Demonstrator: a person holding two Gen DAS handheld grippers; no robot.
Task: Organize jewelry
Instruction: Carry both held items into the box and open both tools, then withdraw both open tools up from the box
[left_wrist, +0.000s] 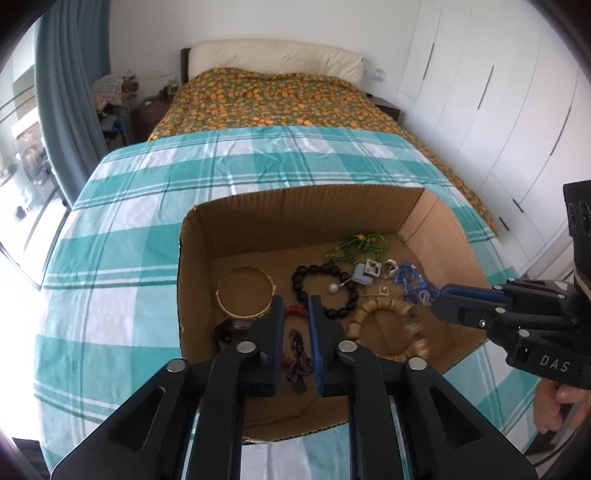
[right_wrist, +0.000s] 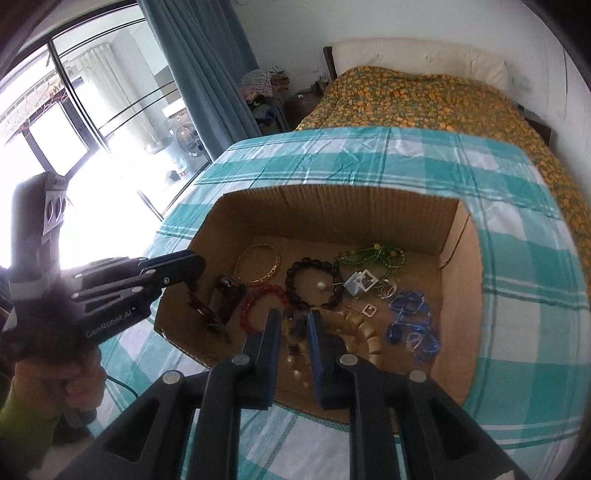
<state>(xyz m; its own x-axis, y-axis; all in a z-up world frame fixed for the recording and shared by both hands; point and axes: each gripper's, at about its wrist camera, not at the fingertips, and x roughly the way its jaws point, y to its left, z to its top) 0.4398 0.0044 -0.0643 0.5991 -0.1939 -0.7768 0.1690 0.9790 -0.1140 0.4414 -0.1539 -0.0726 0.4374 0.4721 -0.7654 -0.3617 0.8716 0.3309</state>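
An open cardboard box (left_wrist: 258, 218) (right_wrist: 332, 206) sits on a teal checked cloth. On its floor lie a gold bangle (left_wrist: 243, 271), a dark bead bracelet (left_wrist: 306, 273), a green necklace (left_wrist: 362, 243), a blue bead strand (left_wrist: 410, 284), a red bead bracelet (right_wrist: 255, 299) and a wooden bead bracelet (left_wrist: 373, 306). My left gripper (left_wrist: 294, 301) (right_wrist: 197, 267) hovers over the box's left side, jaws slightly apart. A dark purple-red cord (left_wrist: 295, 354) shows in the gap, blurred, with no pad pressing it. My right gripper (right_wrist: 293, 314) (left_wrist: 437, 301) hangs above the wooden bracelet, narrowly open, beads visible through its gap.
The checked cloth (left_wrist: 147, 184) covers the foot of a bed with an orange floral quilt (left_wrist: 277, 96). White wardrobe doors (left_wrist: 498, 110) stand to the right. A blue curtain (right_wrist: 207, 66) and a bright window (right_wrist: 55, 122) are to the left. A hand (right_wrist: 74, 380) grips each handle.
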